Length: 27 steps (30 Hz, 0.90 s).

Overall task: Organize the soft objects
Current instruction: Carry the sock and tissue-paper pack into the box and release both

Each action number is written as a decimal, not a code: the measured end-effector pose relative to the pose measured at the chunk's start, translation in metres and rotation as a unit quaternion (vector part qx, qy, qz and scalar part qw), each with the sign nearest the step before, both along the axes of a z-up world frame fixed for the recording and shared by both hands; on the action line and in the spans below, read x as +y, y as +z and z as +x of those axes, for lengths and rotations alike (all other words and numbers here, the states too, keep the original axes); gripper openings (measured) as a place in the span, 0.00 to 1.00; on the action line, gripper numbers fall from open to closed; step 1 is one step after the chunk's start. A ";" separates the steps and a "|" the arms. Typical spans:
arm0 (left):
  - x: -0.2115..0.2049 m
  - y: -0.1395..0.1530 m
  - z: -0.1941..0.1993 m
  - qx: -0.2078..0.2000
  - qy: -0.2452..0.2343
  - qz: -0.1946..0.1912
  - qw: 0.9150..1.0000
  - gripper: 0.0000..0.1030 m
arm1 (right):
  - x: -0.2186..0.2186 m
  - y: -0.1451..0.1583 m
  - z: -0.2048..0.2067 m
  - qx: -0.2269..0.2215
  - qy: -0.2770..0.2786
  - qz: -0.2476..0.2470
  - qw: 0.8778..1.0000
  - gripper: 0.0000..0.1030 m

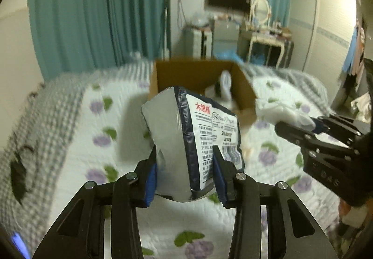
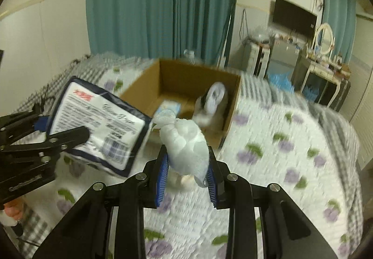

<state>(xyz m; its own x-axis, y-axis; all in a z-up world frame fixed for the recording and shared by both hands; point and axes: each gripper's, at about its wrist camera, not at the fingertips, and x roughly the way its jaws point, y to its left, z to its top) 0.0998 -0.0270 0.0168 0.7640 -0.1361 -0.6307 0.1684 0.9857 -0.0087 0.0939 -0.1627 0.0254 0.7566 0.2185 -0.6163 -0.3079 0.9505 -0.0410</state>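
My left gripper (image 1: 185,165) is shut on a tissue paper pack (image 1: 195,133), white with a navy border, held above the bed. The pack also shows in the right wrist view (image 2: 100,123), with the left gripper (image 2: 65,128) on it. My right gripper (image 2: 187,165) is shut on a clear bag of white cotton pads (image 2: 186,142); it also shows in the left wrist view (image 1: 300,126), the bag (image 1: 279,110) at its tips. An open cardboard box (image 2: 200,77) sits on the bed ahead, holding a white-and-dark plush item (image 2: 211,105) and a small pale pack (image 2: 170,106).
The bed has a white quilt with purple flowers (image 2: 279,154) and a grey checked cover (image 1: 46,114) at the edges. Teal curtains (image 2: 151,2) hang behind. A dresser with an oval mirror (image 2: 324,37) and a wall TV (image 2: 293,18) stand at the far right.
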 end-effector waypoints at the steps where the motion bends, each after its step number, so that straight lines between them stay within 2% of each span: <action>1: 0.000 0.010 0.001 -0.011 -0.002 0.001 1.000 0.39 | -0.001 0.012 0.004 -0.012 0.000 0.002 1.000 0.28; 6: -0.004 0.045 0.027 -0.055 -0.008 0.005 0.998 0.39 | -0.005 0.060 0.039 -0.056 -0.002 0.004 0.998 0.28; 9: -0.009 0.049 0.051 -0.067 -0.010 0.008 0.998 0.39 | -0.005 0.076 0.071 -0.065 -0.004 0.013 0.998 0.28; 11: -0.011 0.042 0.071 -0.063 -0.009 0.012 0.998 0.39 | -0.003 0.076 0.091 -0.064 -0.006 0.014 0.998 0.28; 14: -0.013 0.023 0.100 -0.044 -0.008 0.007 0.999 0.39 | 0.000 0.064 0.119 -0.055 -0.011 0.017 0.998 0.28; 17: -0.018 -0.005 0.128 -0.023 -0.013 0.009 1.000 0.39 | -0.002 0.039 0.143 -0.033 -0.010 0.036 0.999 0.28; 20: -0.021 -0.034 0.152 0.003 -0.024 0.010 1.000 0.40 | 0.003 0.009 0.164 -0.016 -0.003 0.020 1.000 0.28; 25: -0.022 -0.056 0.167 0.006 -0.040 0.027 0.999 0.45 | 0.003 -0.020 0.187 -0.003 0.021 0.045 0.999 0.28; 27: -0.020 -0.060 0.170 0.005 -0.035 0.031 0.999 0.52 | 0.005 -0.024 0.189 -0.010 0.025 0.047 0.999 0.32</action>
<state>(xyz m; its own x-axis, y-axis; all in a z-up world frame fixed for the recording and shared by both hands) 0.2697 -0.0472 -0.0427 0.7470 -0.1487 -0.6479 0.2370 0.9702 0.0506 0.2833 -0.1581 0.0014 0.7555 0.3126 -0.5757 -0.3545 0.9341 0.0419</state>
